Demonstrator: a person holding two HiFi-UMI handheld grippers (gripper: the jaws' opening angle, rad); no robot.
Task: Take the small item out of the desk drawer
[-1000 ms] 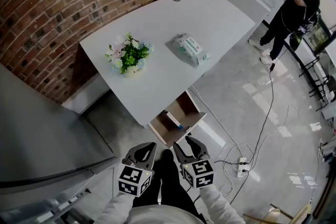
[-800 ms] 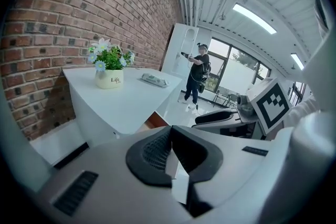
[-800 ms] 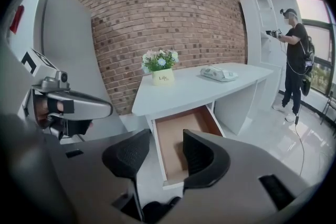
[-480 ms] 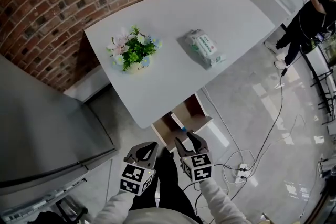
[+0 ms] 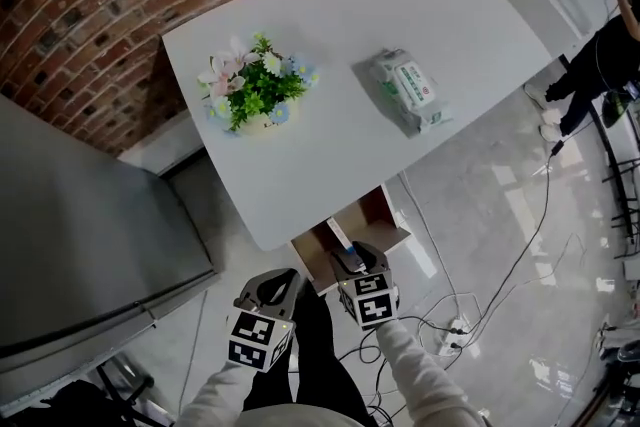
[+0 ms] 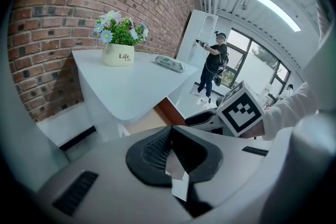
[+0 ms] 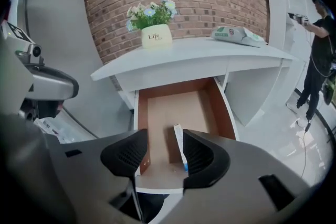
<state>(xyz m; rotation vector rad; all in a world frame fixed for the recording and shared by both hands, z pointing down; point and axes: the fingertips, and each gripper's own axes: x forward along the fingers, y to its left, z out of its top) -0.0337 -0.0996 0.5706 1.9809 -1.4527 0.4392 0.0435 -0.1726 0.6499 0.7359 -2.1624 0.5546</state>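
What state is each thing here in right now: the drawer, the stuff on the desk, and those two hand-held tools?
Drawer: pulled open.
Small item: lying in the drawer near its front, not gripped.
Flower pot: upright on the desk.
Wipes pack: lying flat on the desk.
Left tool: shut, empty.
Right tool: jaws opening, nothing between them, aimed into the drawer.

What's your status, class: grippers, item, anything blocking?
Right gripper at open drawer, fingers opening, nothing gripped. Left gripper shut, empty. Small item lies in drawer, untouched. Nothing blocks it.
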